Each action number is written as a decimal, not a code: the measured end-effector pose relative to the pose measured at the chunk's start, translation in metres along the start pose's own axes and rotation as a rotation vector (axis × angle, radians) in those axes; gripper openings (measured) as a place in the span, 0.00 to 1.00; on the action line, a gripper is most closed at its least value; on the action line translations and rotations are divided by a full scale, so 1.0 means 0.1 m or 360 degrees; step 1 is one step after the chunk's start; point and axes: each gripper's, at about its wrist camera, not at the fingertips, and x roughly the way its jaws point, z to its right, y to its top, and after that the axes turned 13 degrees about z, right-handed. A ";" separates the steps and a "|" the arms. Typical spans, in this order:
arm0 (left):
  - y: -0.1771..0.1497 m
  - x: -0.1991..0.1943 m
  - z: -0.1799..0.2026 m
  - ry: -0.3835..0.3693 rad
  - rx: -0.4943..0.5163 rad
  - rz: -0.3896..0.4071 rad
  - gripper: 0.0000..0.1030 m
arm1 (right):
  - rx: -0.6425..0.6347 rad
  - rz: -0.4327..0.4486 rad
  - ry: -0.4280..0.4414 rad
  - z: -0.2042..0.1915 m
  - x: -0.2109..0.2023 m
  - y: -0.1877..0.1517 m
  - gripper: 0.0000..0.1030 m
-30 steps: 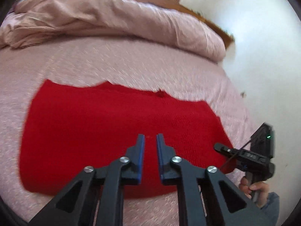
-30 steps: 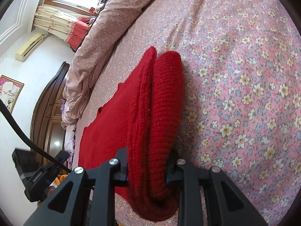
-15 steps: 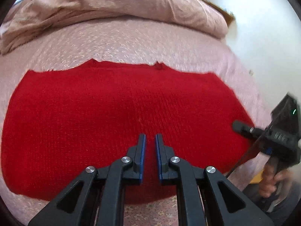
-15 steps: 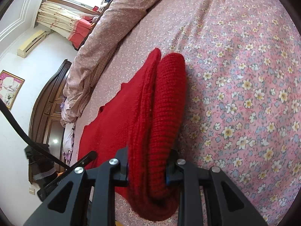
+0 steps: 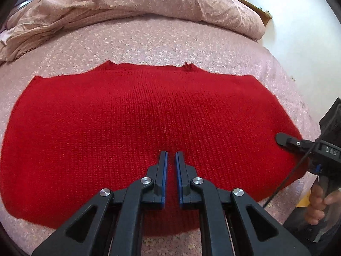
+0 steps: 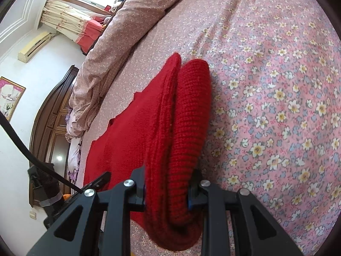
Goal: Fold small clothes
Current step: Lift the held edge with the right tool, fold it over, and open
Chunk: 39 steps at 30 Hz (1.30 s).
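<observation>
**Red knit on a flowered bed, one edge clamped**

Pink floral bedsheet (image 6: 277, 85) covers a bed in a white-walled bedroom, and the red knitted garment (image 5: 149, 128) lies spread flat across the middle of it. Taking that garment as the landmark: beyond its far, notched edge a rumpled pinkish quilt (image 5: 149, 6) is heaped along the bed. Farther off on the same side, the right wrist view shows a dark wooden headboard (image 6: 53, 117), a window with cream and red curtains (image 6: 70, 25), a wall air conditioner (image 6: 34, 44) and a framed picture (image 6: 10, 96).

Above the garment's near edge hangs the left gripper (image 5: 171, 155), its blue-lined jaws drawn nearly together with only a slim gap and no cloth between them. Whether its tips touch the knit is hard to tell from this angle.

At the garment's right-hand edge, the right gripper (image 6: 166, 189) is clamped on a thick doubled roll of the knit, the folded bulk filling the space between its fingers (image 6: 196, 183) and bulging out below them. A person's hand (image 5: 319, 202) grasps that gripper's handle just off the garment's right corner, with a black cable trailing from it.
</observation>
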 end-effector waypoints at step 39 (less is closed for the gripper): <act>-0.18 -0.80 -2.56 -0.0142 -0.0771 0.0011 0.08 | -0.1134 -0.0136 -0.0375 -3.77 1.67 -1.54 0.21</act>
